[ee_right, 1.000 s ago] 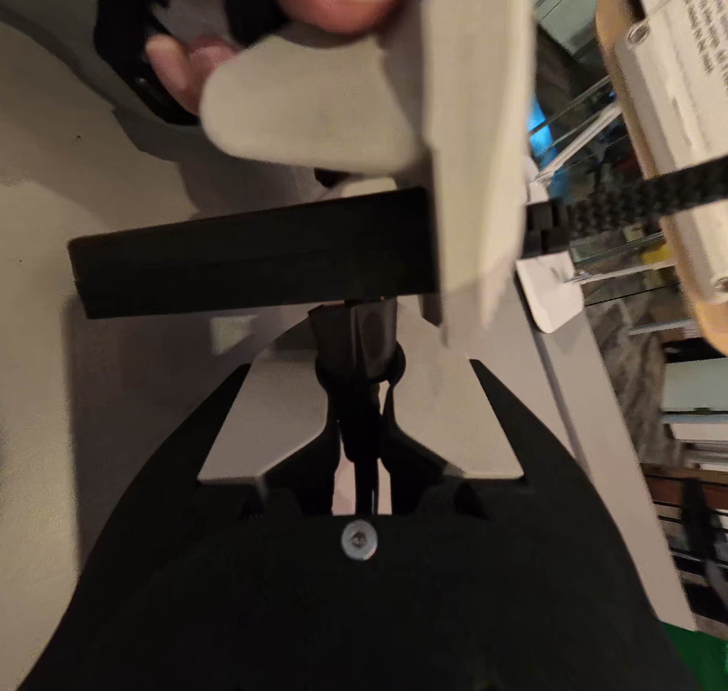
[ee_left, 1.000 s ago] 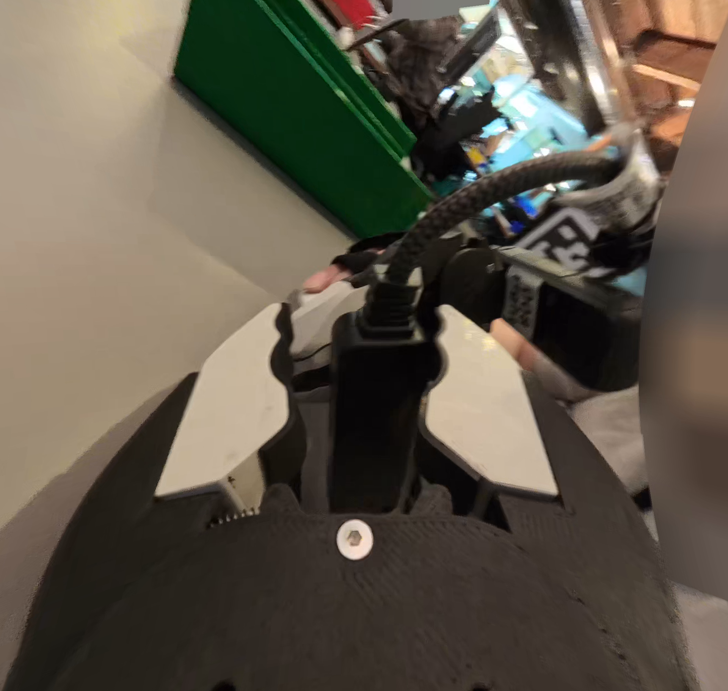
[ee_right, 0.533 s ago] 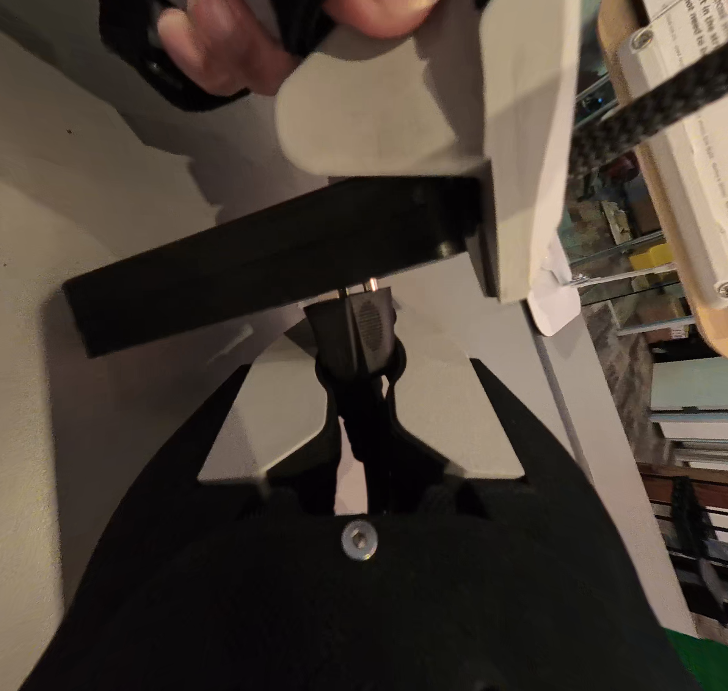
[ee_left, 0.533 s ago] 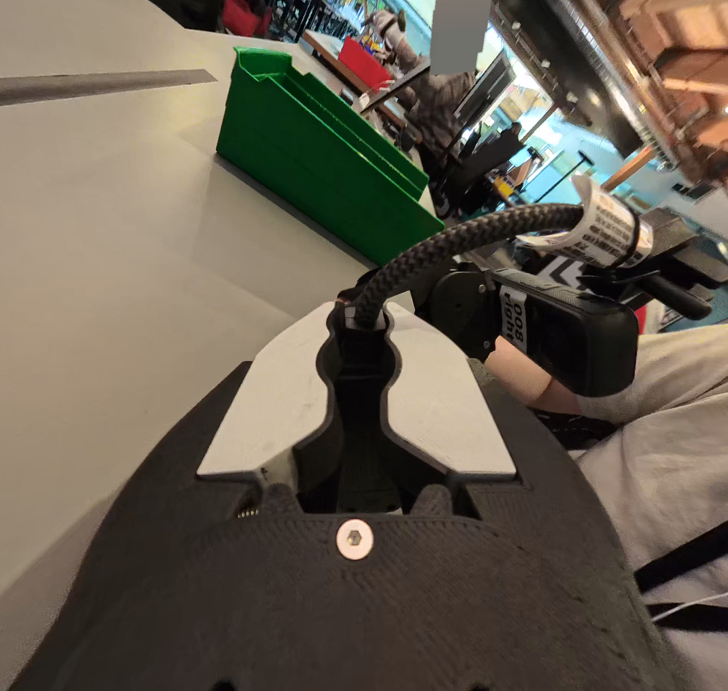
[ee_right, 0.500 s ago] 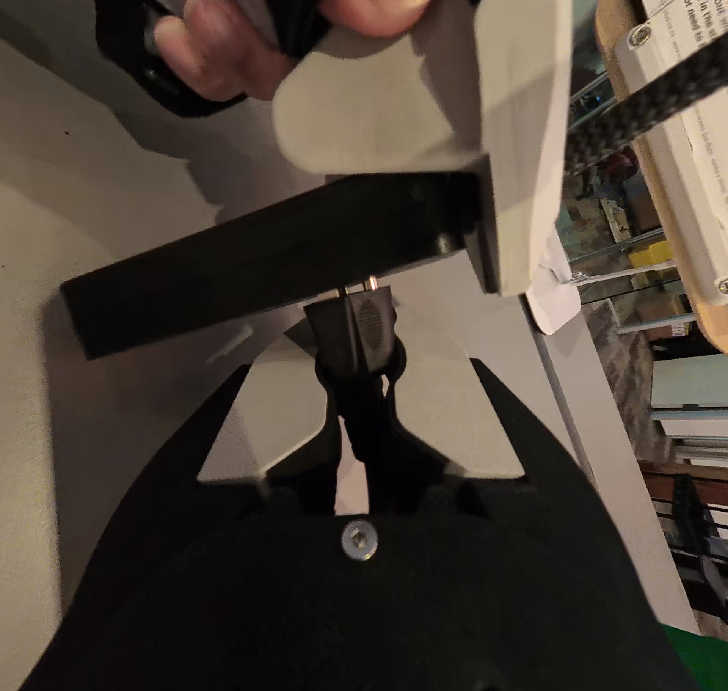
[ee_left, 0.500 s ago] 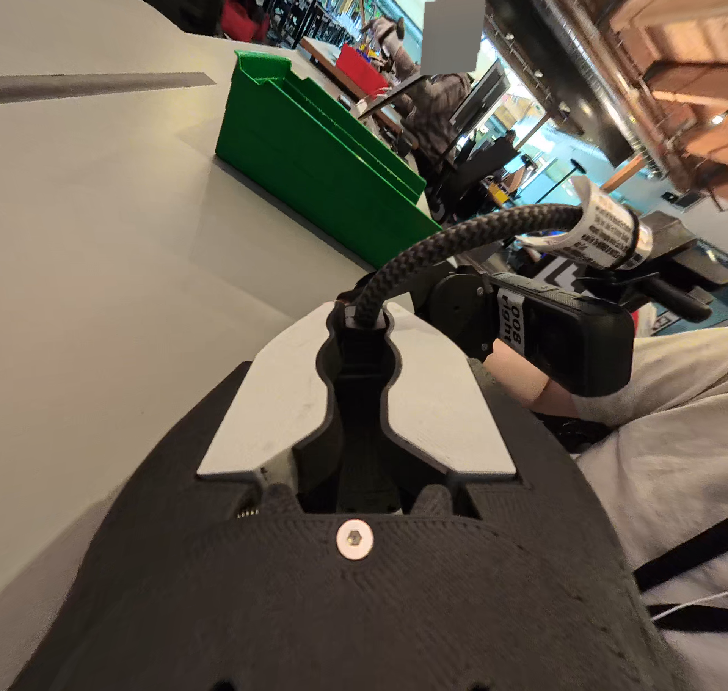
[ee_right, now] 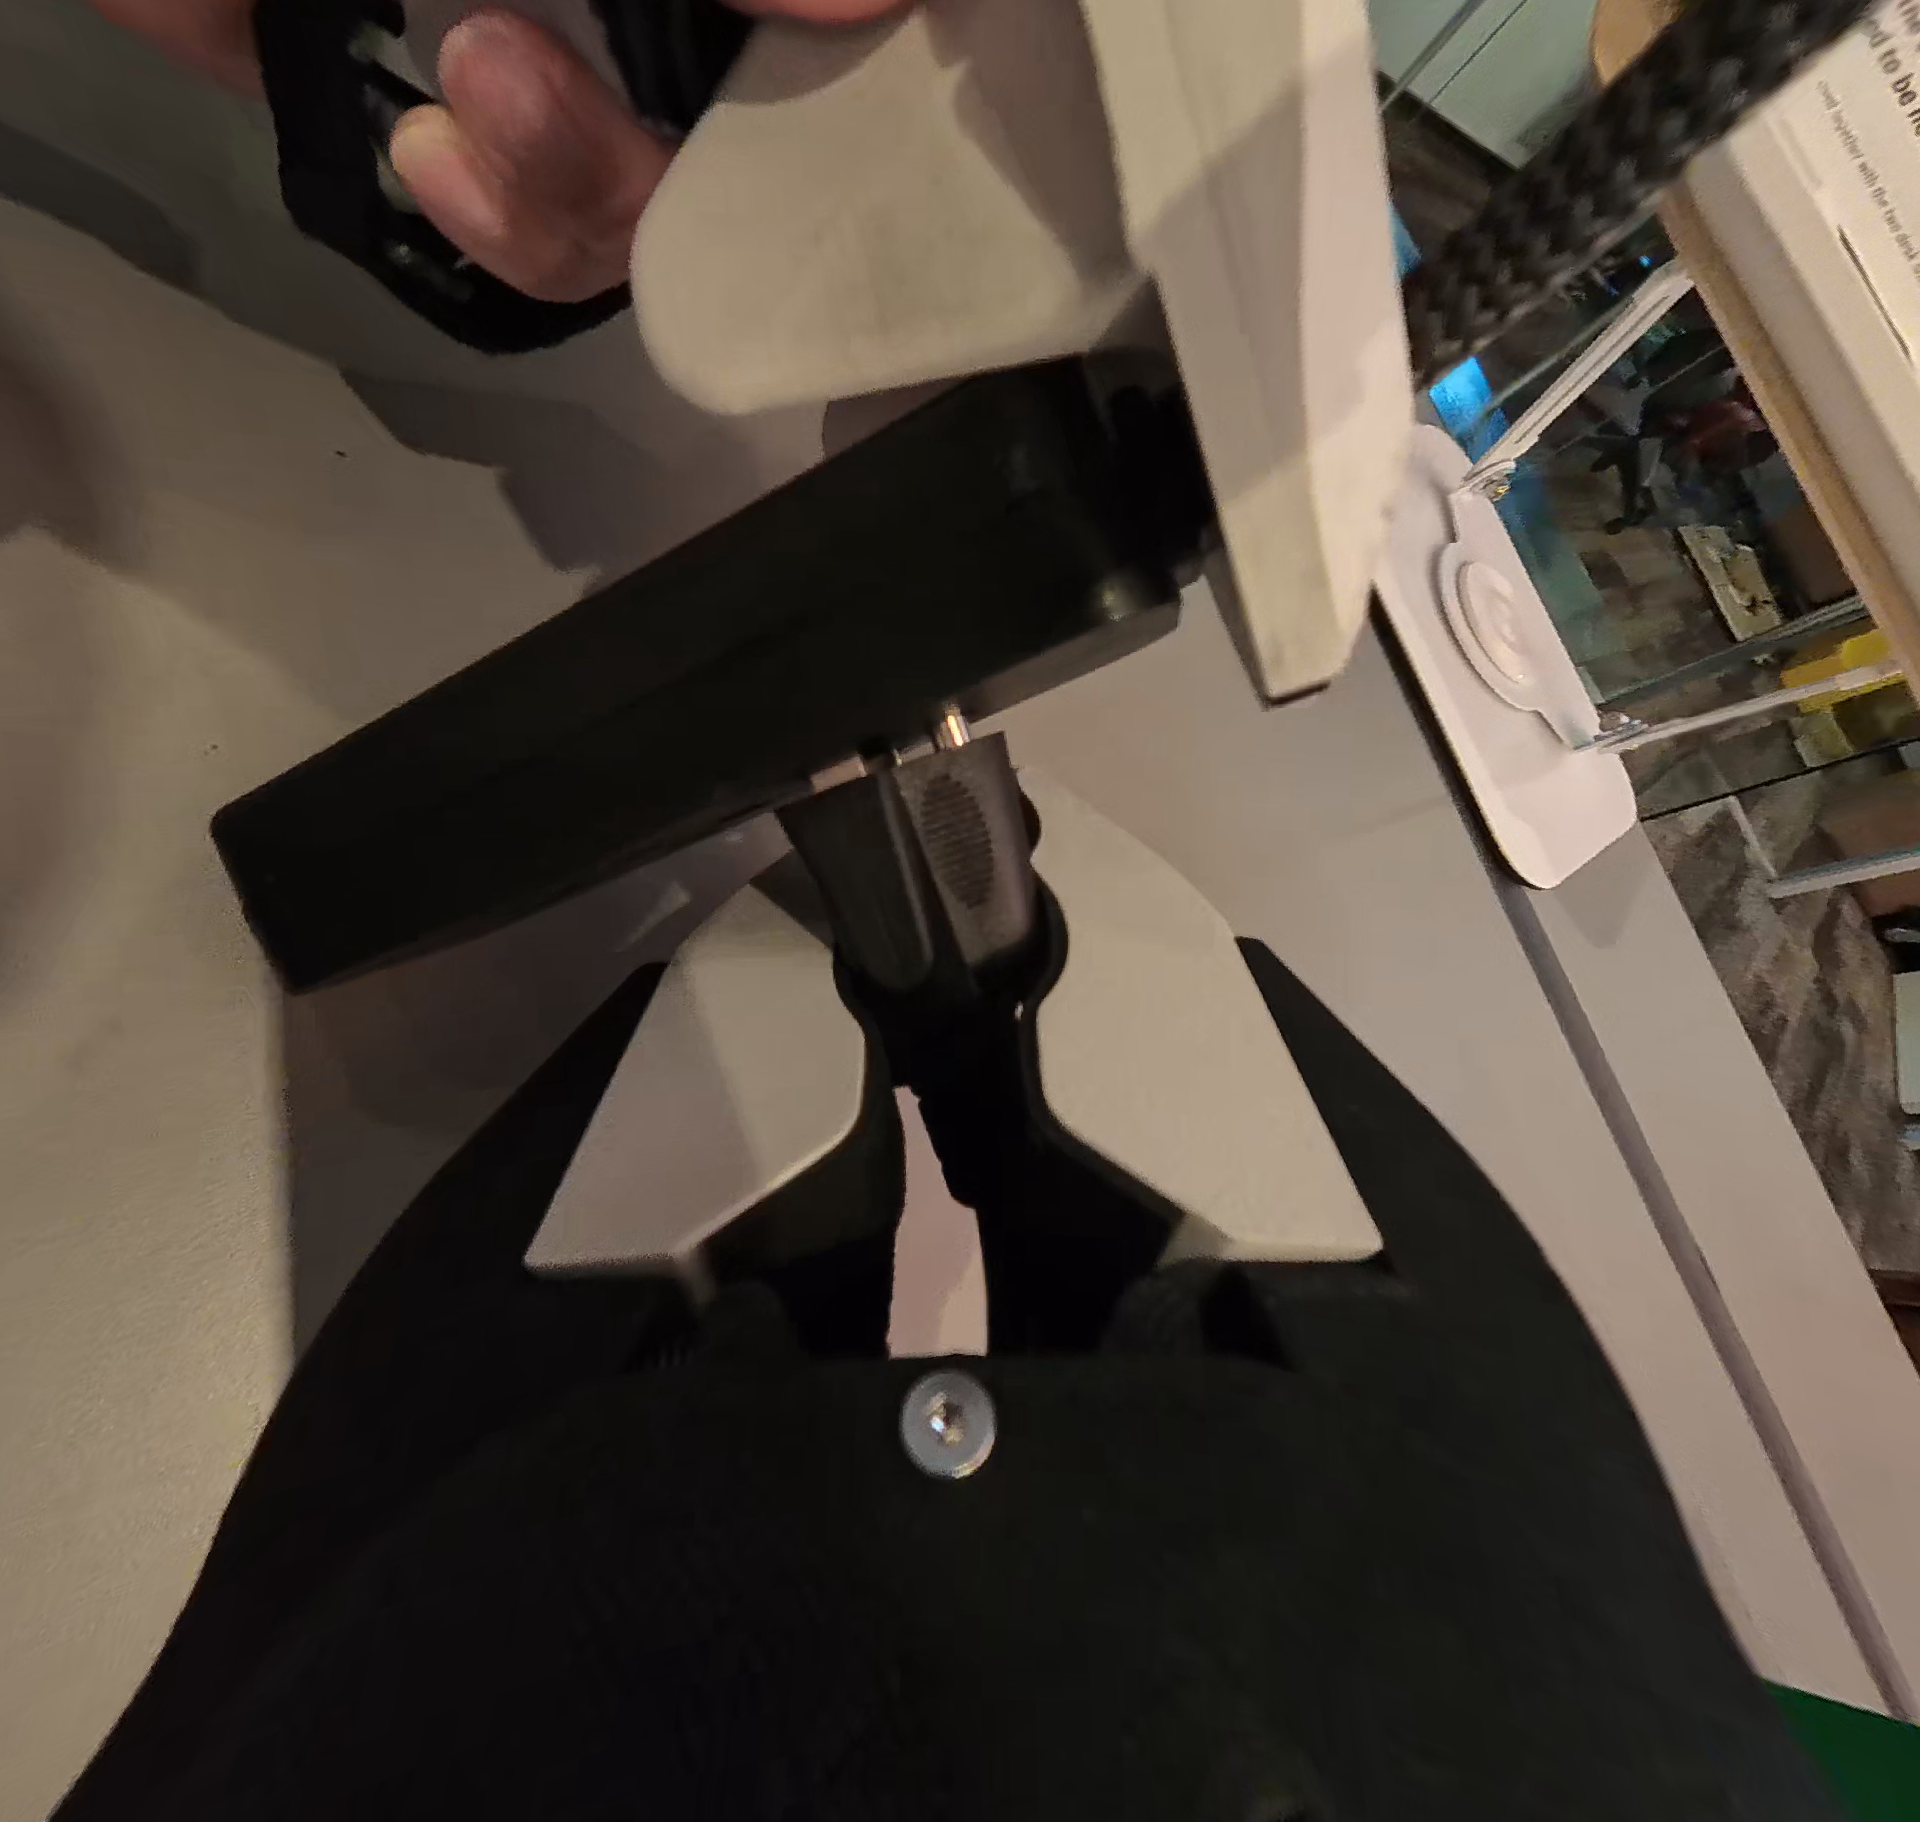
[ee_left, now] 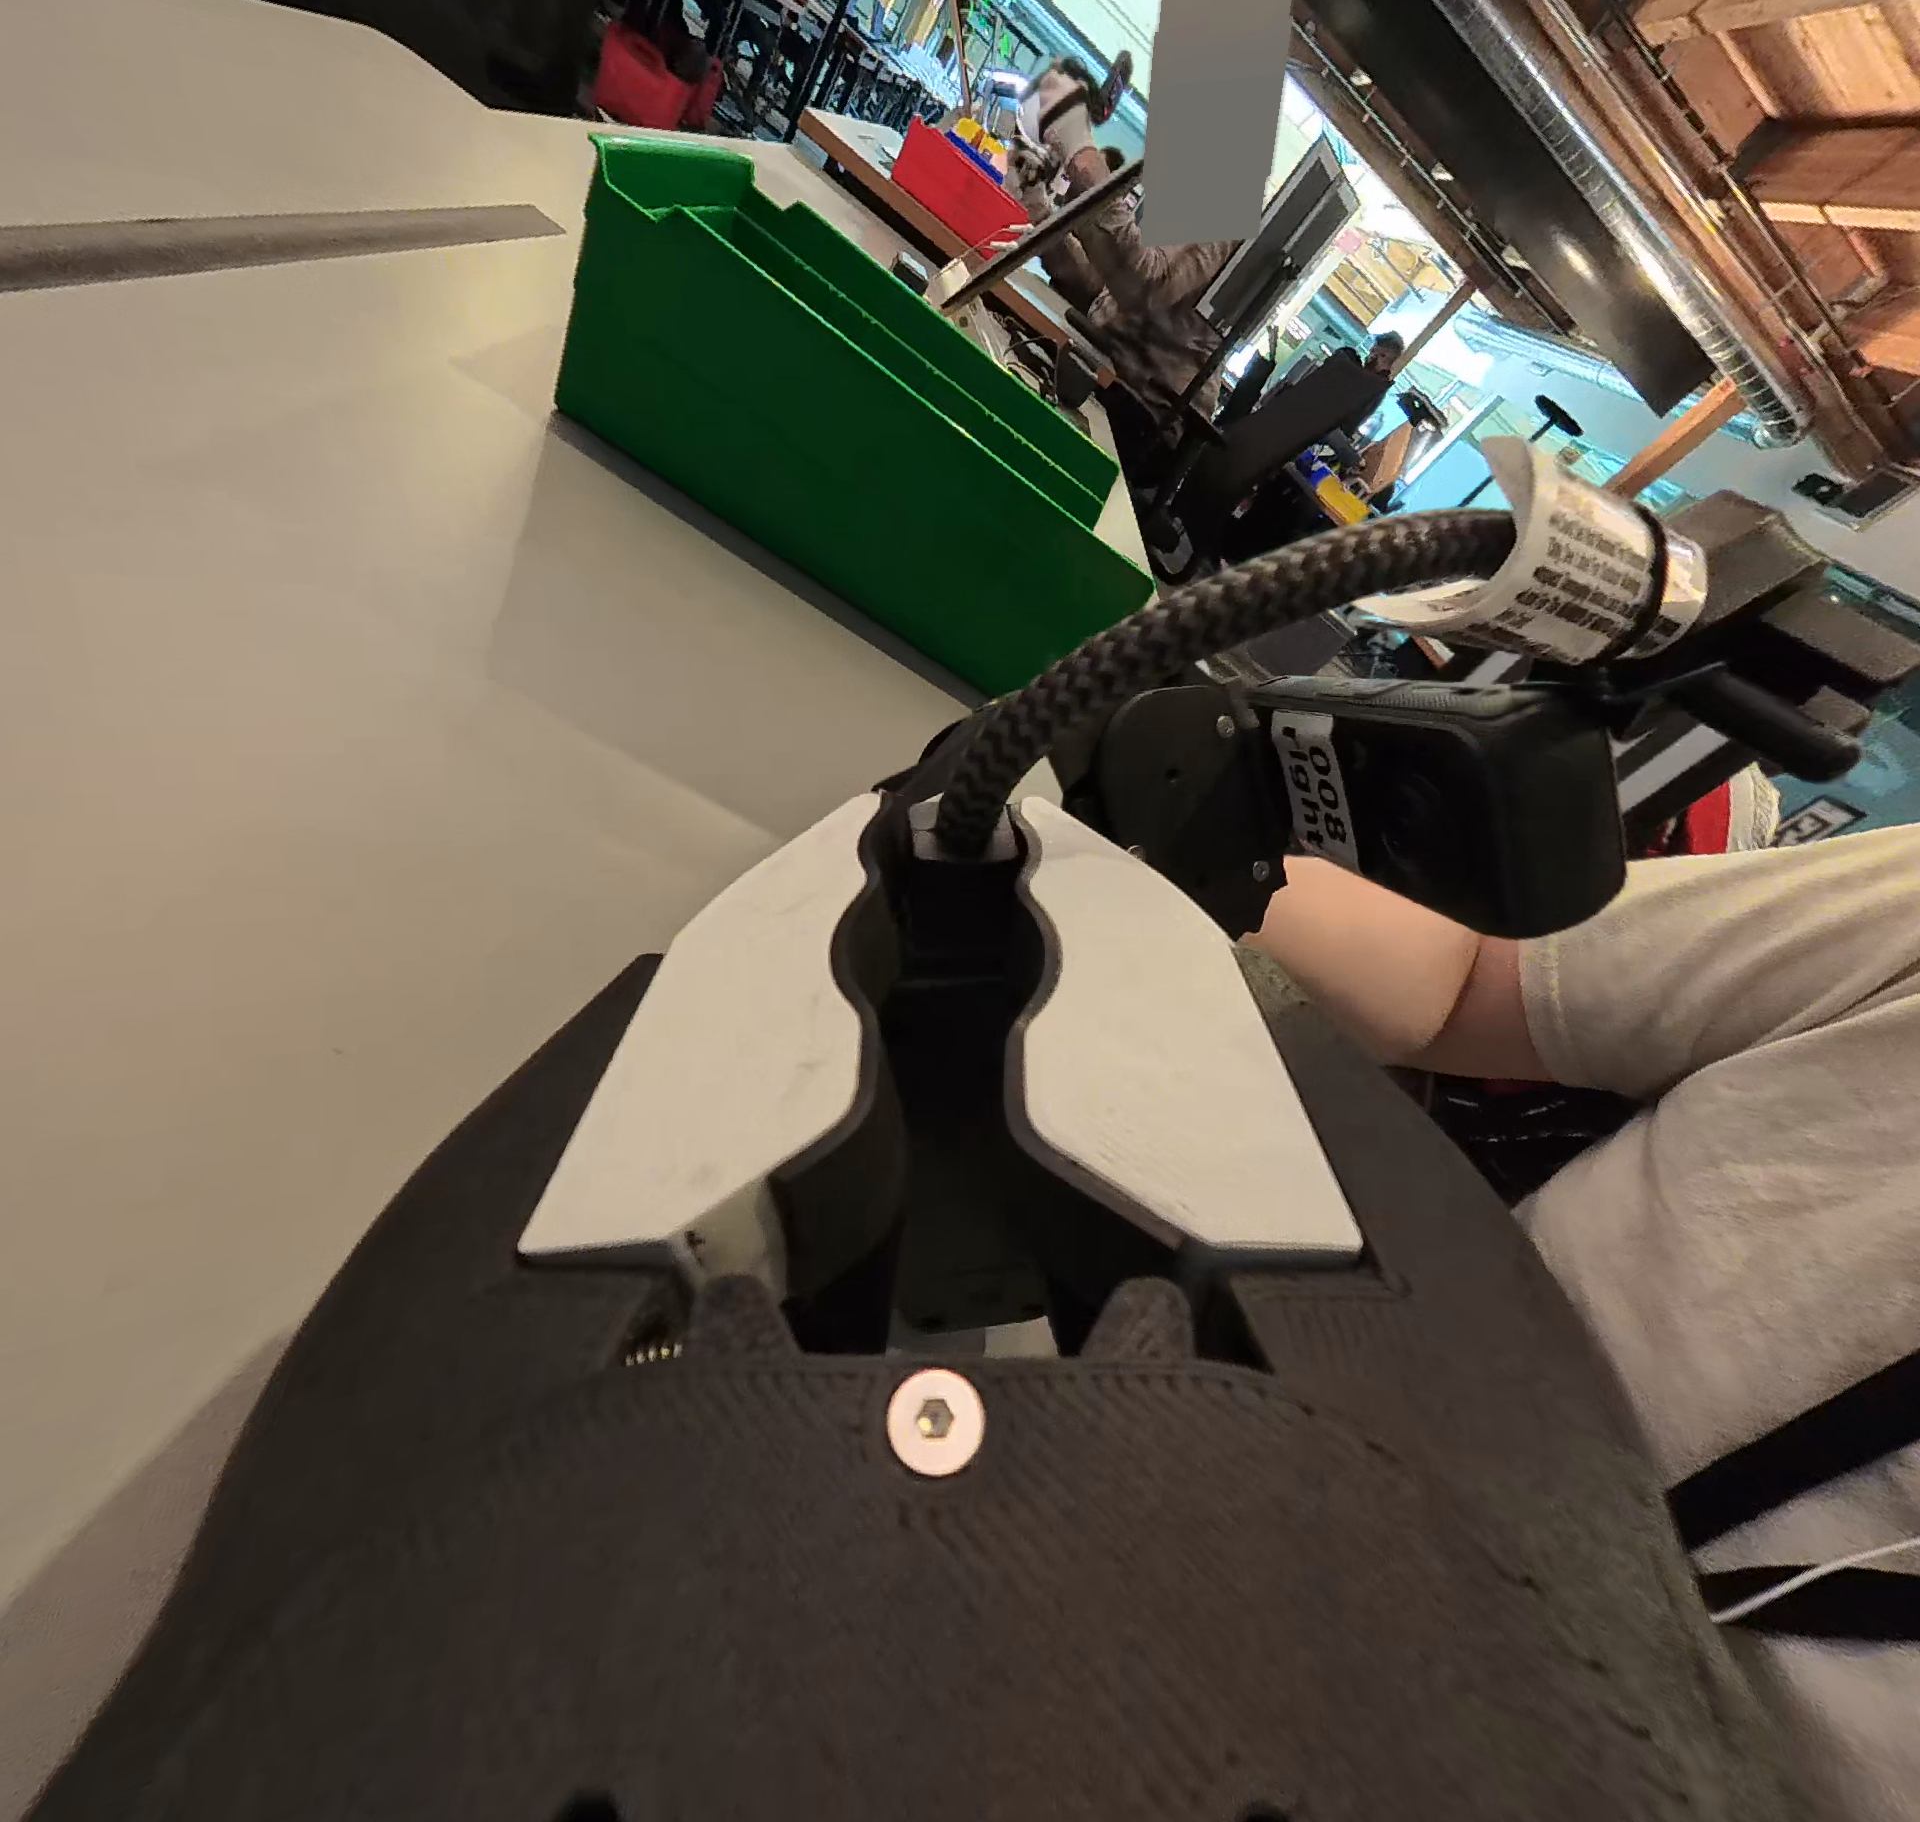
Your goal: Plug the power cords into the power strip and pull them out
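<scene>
My left gripper [ee_left: 943,842] clamped the power strip [ee_right: 717,619] at its cord end, above the table [ee_left: 260,681]. My right gripper [ee_right: 951,806] pinched the plug [ee_right: 951,837], prongs partly showing at the strip's face.

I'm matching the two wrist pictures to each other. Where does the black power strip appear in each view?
Left wrist view: the power strip sits centre, end-on between the left gripper fingers.
Right wrist view: the strip crosses the upper middle as a slanted bar, the plug meeting its underside.
Shared landmark: the braided cable leaving the strip, top right in the right wrist view.
</scene>
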